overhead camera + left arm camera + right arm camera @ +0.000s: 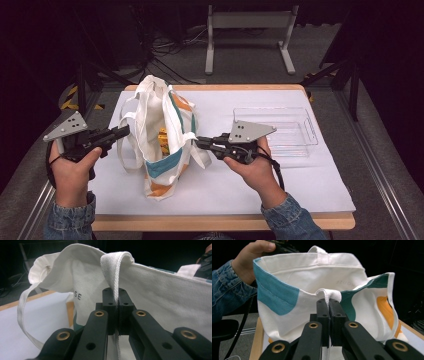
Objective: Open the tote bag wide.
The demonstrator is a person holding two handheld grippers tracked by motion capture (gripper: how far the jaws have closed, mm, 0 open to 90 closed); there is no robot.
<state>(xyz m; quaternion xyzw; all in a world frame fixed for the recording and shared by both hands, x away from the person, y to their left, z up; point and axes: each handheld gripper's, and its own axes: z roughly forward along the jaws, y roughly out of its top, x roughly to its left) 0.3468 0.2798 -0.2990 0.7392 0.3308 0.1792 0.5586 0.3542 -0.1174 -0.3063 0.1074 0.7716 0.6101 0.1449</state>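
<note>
Step in hand: holding the canvas tote bag open by its two handle straps, one strap per gripper, so that the mouth spreads.
Bag location: on the white sheet covering the tabletop, left of centre, standing between the two grippers; a clear plastic tray lies well apart to its right.
Bag contents: something yellow shows inside the mouth in the high view; too small to identify.
Left gripper: fingers fully closed on the white woven handle strap, which loops up over the fingertips and hangs down between them.
Right gripper: fingers fully closed on the opposite handle strap, pinched where it meets the teal and orange printed panel.
Technique, pull direction: judged best to draw the two straps apart evenly and level, away from each other, so the mouth widens without tipping the bag.
Technique, tension: keep both straps taut but not hauled; too much lift on one side would likely drag the base across the sheet.
Technique, grip: hold each strap deep between the pads; the webbing is thin and could slip from the tips.
Risk: the loose strap loop hanging at the bag's side may snag on a gripper body.
</note>
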